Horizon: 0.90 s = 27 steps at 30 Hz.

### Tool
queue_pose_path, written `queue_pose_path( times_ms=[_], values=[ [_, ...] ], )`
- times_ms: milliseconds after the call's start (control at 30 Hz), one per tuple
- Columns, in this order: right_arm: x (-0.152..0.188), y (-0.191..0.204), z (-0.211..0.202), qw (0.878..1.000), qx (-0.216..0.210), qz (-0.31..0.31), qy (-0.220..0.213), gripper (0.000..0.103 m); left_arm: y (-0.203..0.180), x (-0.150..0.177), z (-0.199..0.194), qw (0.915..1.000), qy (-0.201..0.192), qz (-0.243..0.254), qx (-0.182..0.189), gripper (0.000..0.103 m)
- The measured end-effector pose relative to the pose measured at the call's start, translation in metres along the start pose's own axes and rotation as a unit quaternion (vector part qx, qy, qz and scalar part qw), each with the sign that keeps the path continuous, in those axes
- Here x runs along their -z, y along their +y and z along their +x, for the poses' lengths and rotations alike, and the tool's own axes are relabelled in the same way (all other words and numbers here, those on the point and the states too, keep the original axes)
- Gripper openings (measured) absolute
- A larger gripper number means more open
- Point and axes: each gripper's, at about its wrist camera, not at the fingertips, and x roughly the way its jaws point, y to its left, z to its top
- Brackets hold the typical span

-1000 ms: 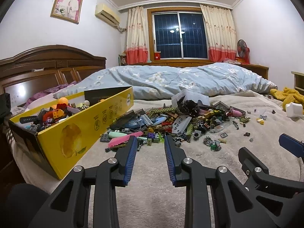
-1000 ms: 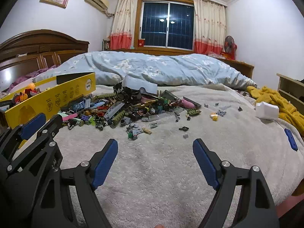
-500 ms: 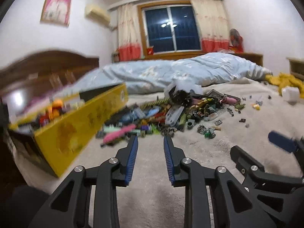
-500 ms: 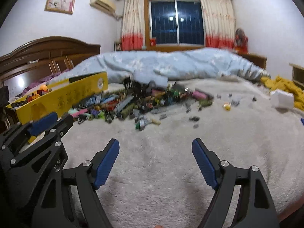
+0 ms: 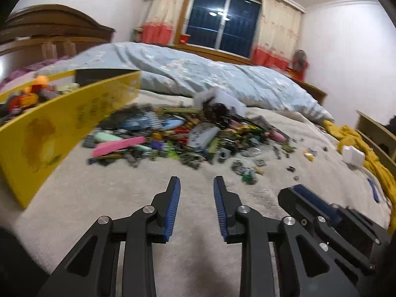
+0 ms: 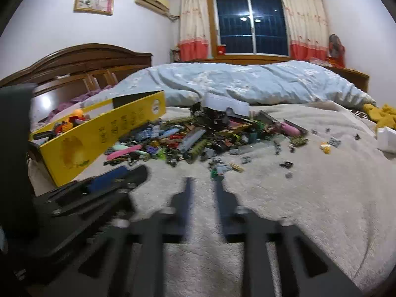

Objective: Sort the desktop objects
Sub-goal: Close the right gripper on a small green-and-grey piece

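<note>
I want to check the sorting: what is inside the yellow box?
The yellow box holds mixed small toys, among them an orange ball. Its near wall hides everything lower inside.

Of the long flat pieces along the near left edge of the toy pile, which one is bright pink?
The pink strip, lying flat nearest the yellow box; the similar piece just behind it is mint green, not pink.

You face a yellow box (image 6: pixel 99 138) with black printing, a many-coloured heap of bricks (image 6: pixel 198 138) with a pink piece (image 5: pixel 118 146), a cream fuzzy blanket (image 6: pixel 309 198), a pale blue flowered duvet (image 6: pixel 247 81), and black claws with blue pads (image 5: pixel 173 205).
</note>
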Motion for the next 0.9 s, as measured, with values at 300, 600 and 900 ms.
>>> queue_pose_path(
  times_ms=[300,600,900],
  values=[
    [-0.011,-0.035,0.024,0.997,-0.044,0.060,0.035,0.010,-0.020,-0.010,0.044,0.9937,0.084,0.061,0.041,0.029],
    [-0.018,-0.042,0.054,0.995,-0.066,0.040,0.066,0.010,0.030,-0.037,0.038,0.9971,0.054,-0.051,0.014,0.029],
    [-0.012,-0.044,0.083,0.993,-0.021,0.051,0.103,0.006,0.053,-0.028,0.045,0.9898,0.092,-0.107,0.020,0.029]
  ],
)
